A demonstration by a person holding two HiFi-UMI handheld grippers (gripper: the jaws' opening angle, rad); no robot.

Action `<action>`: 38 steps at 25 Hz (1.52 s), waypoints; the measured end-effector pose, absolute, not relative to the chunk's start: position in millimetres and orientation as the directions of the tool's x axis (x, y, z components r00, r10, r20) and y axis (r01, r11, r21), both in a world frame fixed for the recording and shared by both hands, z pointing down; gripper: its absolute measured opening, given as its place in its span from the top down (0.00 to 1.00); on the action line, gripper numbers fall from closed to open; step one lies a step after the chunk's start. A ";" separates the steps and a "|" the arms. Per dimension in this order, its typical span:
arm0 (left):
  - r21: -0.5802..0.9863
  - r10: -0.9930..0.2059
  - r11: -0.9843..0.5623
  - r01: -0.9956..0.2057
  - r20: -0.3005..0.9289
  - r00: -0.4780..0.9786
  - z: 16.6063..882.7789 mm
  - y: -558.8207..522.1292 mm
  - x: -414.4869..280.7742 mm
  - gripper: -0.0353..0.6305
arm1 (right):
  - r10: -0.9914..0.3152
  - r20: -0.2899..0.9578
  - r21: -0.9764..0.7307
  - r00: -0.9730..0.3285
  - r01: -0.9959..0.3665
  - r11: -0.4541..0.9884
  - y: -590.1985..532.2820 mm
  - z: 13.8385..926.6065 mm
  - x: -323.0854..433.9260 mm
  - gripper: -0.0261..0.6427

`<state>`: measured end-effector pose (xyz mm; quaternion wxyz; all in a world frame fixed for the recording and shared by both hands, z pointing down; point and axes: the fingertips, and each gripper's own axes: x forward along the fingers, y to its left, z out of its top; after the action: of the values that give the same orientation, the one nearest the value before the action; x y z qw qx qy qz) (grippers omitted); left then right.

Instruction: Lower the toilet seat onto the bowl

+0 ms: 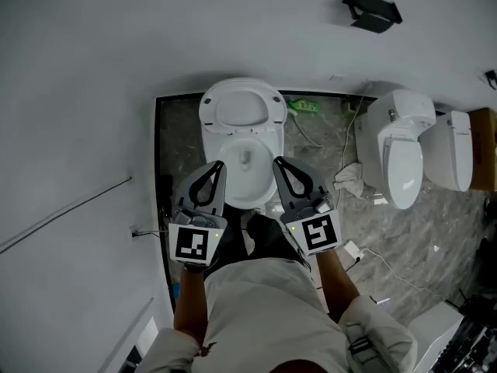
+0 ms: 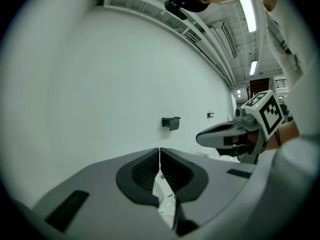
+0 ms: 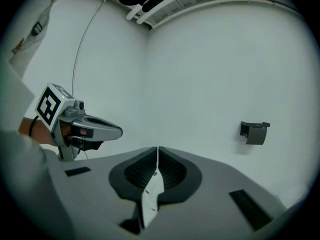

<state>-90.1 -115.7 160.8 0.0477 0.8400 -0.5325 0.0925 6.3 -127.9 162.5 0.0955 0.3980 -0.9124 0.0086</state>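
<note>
Two grippers, left [image 1: 218,165] and right [image 1: 277,162], both with jaws together and empty, flank one toilet bowl [image 1: 247,179]. Its single seat [image 1: 242,107] stands raised.

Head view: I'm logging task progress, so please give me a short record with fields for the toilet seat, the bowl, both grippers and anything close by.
toilet seat: raised, leaning back toward the wall; not yet lowered
bowl: white, open, uncovered
left gripper: jaws shut, empty, near the bowl's left side, apart from the seat
right gripper: jaws shut, empty, near the bowl's right side, apart from the seat
nearby: second toilet at right; crumpled cloth on the floor between
</note>
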 end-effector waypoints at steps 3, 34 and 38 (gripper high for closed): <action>-0.009 -0.876 -0.449 -0.893 0.203 0.438 172.4 -135.4 -94.8 0.91 | -0.743 0.175 0.086 -0.646 -0.741 0.666 -144.1 170.1 2.9 0.93; -0.001 -0.770 -0.597 -0.802 0.281 0.573 303.5 -290.6 -132.1 0.91 | -0.788 0.322 0.244 -0.525 -0.759 0.604 -295.0 297.5 -45.6 0.93; -0.006 -0.762 -0.606 -0.795 0.292 0.579 319.6 -302.5 -132.2 0.91 | -0.782 0.346 0.251 -0.518 -0.752 0.609 -307.2 314.6 -47.5 0.92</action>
<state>-132.2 -302.5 319.6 0.0628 0.8862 -0.4391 0.1334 -47.5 -307.2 314.6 0.2163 0.4406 -0.8706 -0.0345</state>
